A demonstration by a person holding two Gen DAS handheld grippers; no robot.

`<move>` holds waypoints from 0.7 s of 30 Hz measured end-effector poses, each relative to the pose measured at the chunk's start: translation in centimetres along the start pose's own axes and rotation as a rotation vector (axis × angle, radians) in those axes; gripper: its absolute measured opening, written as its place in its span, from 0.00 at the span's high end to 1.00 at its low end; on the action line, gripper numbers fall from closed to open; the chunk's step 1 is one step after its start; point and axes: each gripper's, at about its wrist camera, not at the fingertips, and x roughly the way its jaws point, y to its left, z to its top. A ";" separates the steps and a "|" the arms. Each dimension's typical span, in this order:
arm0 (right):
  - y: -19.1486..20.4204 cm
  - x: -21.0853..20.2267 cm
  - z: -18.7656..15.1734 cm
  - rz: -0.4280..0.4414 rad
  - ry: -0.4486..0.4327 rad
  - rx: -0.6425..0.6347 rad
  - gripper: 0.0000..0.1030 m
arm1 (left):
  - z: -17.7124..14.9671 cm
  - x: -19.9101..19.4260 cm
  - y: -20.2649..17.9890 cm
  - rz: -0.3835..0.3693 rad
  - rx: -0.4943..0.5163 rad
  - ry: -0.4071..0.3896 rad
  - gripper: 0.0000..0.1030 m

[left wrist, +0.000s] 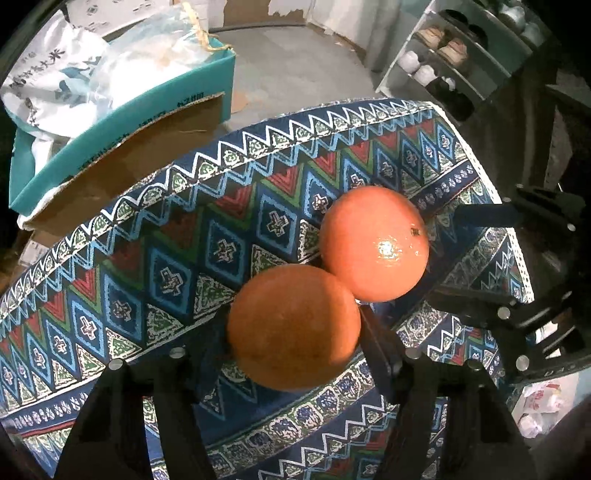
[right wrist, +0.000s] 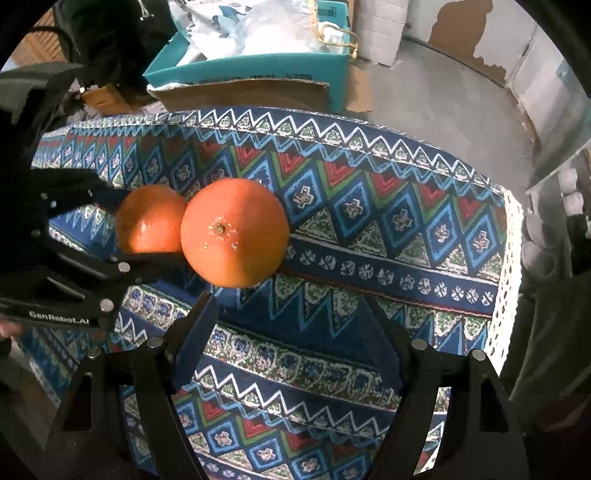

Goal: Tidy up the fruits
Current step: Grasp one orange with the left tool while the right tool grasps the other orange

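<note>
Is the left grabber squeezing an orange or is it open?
Squeezing. The left gripper is shut on the near orange: both fingers press its sides. The second orange touches it.

near orange (left wrist: pixel 293 326) | round, matte peel | touching far orange (left wrist: pixel 373 243) on patterned cloth (left wrist: pixel 155 236) | far orange: glossy, stem scar up (seen from right wrist)

A patterned cloth (left wrist: pixel 177 236) in blue, red, green and white zigzags covers the table ahead of both grippers. Beyond its far edge stands a teal cardboard box (left wrist: pixel 122 122) stuffed with plastic bags (left wrist: pixel 122 62), on a grey concrete floor (left wrist: pixel 295 62). Ahead and to the right, a white shoe rack (left wrist: pixel 443 55) holds several pairs. The far wall's paint (right wrist: pixel 476 33) is peeling.
</note>
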 end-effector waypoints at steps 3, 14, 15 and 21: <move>0.5 0.3 0.6 0.017 -0.005 -0.017 0.24 | -0.5 -0.2 0.0 0.009 0.019 -0.009 0.35; 3.3 1.8 2.9 0.035 0.009 -0.068 0.24 | -2.2 -2.6 2.9 0.051 -0.002 -0.032 0.35; 3.5 2.0 3.0 0.035 0.008 -0.067 0.24 | -2.4 -2.8 3.2 0.059 -0.003 -0.034 0.35; 4.6 3.3 4.3 0.002 0.016 -0.072 0.24 | -2.5 -3.1 5.0 0.084 -0.022 -0.036 0.35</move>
